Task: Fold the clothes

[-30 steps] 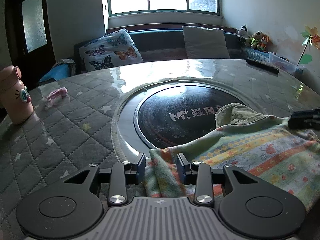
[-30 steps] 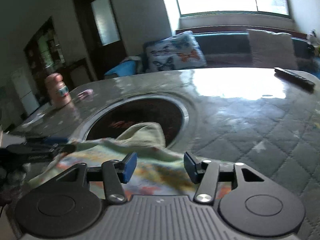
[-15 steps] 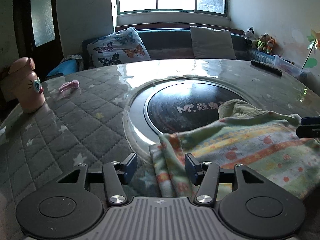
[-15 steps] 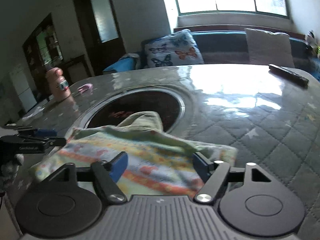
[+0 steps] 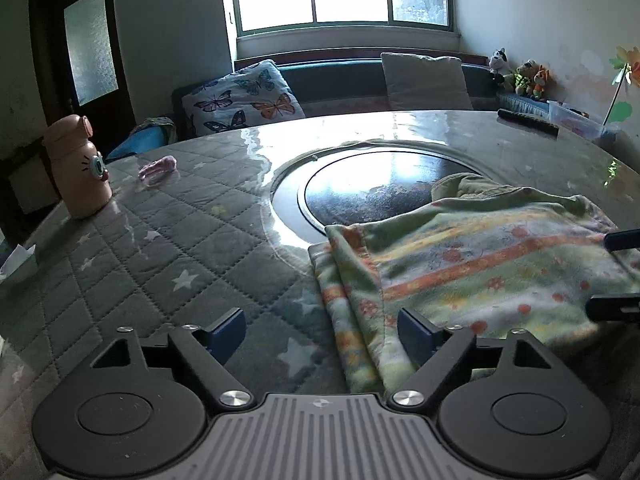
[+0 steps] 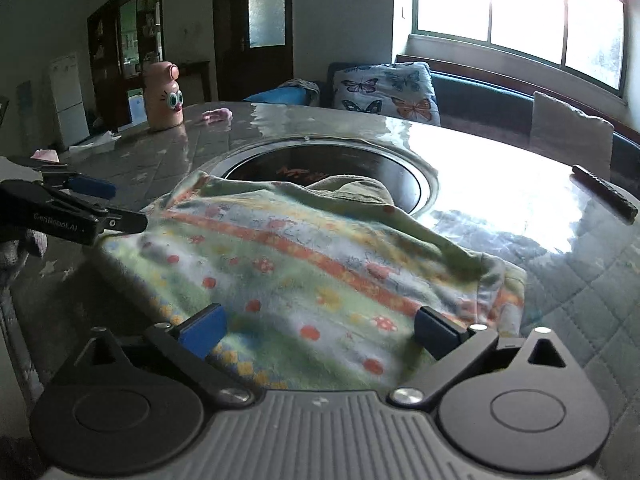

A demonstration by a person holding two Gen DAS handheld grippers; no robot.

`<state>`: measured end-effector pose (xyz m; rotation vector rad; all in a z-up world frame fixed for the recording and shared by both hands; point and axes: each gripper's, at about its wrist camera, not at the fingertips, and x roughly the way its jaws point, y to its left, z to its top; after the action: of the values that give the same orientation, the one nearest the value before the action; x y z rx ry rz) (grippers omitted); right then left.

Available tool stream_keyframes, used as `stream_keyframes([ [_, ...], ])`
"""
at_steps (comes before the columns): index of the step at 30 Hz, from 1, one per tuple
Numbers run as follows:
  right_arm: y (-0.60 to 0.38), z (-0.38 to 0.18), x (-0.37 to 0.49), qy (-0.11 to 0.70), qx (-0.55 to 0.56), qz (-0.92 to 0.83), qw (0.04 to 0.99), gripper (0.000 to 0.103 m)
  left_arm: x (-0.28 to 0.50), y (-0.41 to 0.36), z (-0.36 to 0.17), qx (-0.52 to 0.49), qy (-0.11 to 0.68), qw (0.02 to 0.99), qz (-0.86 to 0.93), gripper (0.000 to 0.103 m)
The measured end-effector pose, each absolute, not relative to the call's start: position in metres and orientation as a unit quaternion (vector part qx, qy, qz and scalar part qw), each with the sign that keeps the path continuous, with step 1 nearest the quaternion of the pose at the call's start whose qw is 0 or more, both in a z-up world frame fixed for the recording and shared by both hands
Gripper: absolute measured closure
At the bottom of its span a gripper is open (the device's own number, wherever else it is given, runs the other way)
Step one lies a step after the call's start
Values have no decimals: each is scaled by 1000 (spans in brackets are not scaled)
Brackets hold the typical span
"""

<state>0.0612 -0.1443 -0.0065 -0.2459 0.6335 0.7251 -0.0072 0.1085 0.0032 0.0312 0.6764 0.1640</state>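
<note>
Folded pale-green fleece garment with orange stripes and red dots (image 5: 480, 264) lies flat on the grey quilted star-print table cover (image 5: 160, 248), its far edge overlapping the round black glass inset (image 5: 372, 192). Left gripper (image 5: 320, 332) and right gripper (image 6: 320, 328): jaws opening, pads clear of cloth.

A quilted round table (image 5: 168, 240) is seen, with garment (image 5: 480, 264), pink bottle (image 5: 78, 168) and remote (image 5: 528, 122) laid on it.
</note>
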Motion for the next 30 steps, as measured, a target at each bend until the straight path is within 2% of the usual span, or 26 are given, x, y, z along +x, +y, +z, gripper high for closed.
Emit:
stream_keyframes([
  [9, -144, -8, 65, 312, -93, 330, 886, 0, -10, 105, 1, -7, 334, 939, 79, 0],
  [30, -147, -17, 63, 315, -71, 329, 887, 0, -3, 109, -5, -55, 360, 927, 87, 0],
])
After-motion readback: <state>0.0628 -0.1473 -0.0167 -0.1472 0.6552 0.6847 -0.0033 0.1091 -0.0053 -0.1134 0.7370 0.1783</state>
